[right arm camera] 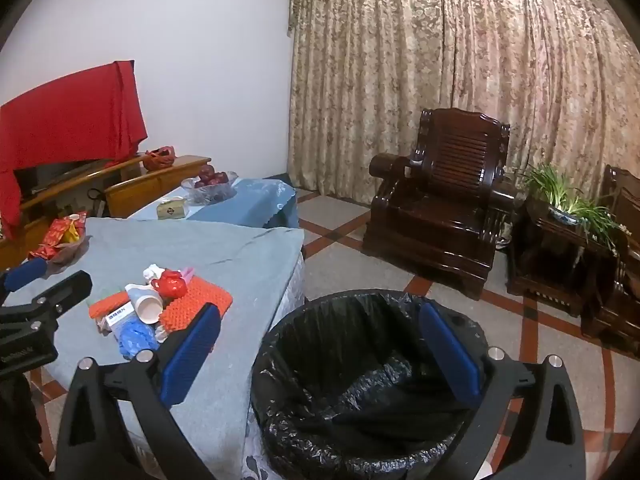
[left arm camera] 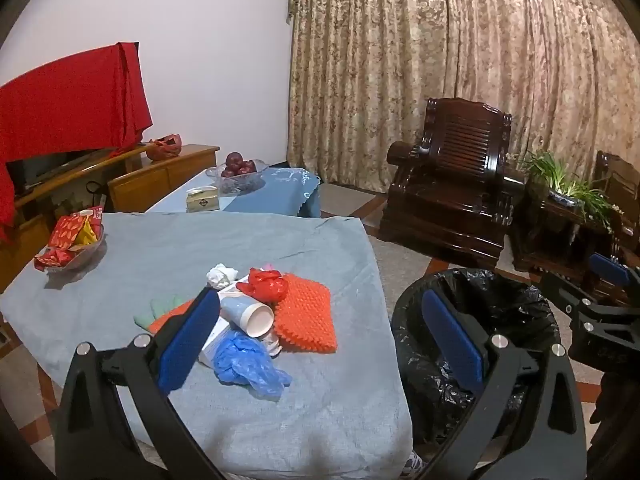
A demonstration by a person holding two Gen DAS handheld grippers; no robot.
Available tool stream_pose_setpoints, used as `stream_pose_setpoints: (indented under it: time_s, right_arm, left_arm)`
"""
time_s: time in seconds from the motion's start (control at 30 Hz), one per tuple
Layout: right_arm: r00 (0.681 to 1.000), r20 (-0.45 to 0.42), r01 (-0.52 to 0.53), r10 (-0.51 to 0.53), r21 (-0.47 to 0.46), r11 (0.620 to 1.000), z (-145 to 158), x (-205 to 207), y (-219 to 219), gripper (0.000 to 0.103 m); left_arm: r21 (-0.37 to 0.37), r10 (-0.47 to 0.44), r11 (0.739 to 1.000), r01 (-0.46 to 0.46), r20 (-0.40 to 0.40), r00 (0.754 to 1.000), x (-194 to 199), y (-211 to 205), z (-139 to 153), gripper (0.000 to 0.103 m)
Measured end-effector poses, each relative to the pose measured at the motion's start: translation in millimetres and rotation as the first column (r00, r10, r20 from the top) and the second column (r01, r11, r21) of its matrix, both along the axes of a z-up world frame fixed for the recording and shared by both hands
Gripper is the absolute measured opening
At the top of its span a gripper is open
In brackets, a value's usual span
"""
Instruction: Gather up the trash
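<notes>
I have both tools hanging above the scene with nothing in them. The left gripper (left arm camera: 320, 332) has its blue-padded fingers (left arm camera: 188, 340) spread wide over the heap of rubbish, and the right gripper (right arm camera: 320, 352) stands equally wide over the round bin lined with a black plastic bag (right arm camera: 360, 380), which sits on the tiled floor just beside the worktop draped in a grey-blue cloth (left arm camera: 200, 248).

By my reading the job has barely begun, if at all. The whole heap is sitting on the worktop: a crumpled blue plastic glove (left arm camera: 248, 364), a white paper cup lying on its side (left arm camera: 250, 312), a scrunched red plastic bag (left arm camera: 266, 284), a wad of white tissue (left arm camera: 220, 274), an orange bumpy foam pad (left arm camera: 306, 316) and a white carton with blue print (right arm camera: 120, 314) under the rest. The bin looks empty as far as I can see into it (only folds of the liner show, though the bottom is dark).

So everything remains to be picked up and dropped in. The glass dish of red snack packets (left arm camera: 72, 240) at the far corner I would judge not to be rubbish.
</notes>
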State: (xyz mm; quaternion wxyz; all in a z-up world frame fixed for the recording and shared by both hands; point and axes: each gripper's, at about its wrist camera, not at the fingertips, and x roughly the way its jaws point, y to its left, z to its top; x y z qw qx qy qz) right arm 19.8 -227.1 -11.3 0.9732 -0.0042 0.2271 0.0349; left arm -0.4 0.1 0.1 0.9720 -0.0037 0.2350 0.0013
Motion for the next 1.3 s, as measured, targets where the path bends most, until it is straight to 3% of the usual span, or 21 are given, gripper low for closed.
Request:
stream_pose_setpoints:
  time_s: [1.3]
  right_arm:
    - [1.0, -0.007, 0.006, -0.006, 0.011, 1.0, 0, 2, -1, 0.097]
  left_arm:
    - [0.018, -0.001, 1.0, 0.001, -0.004, 1.0, -1, -12, -5, 0.098]
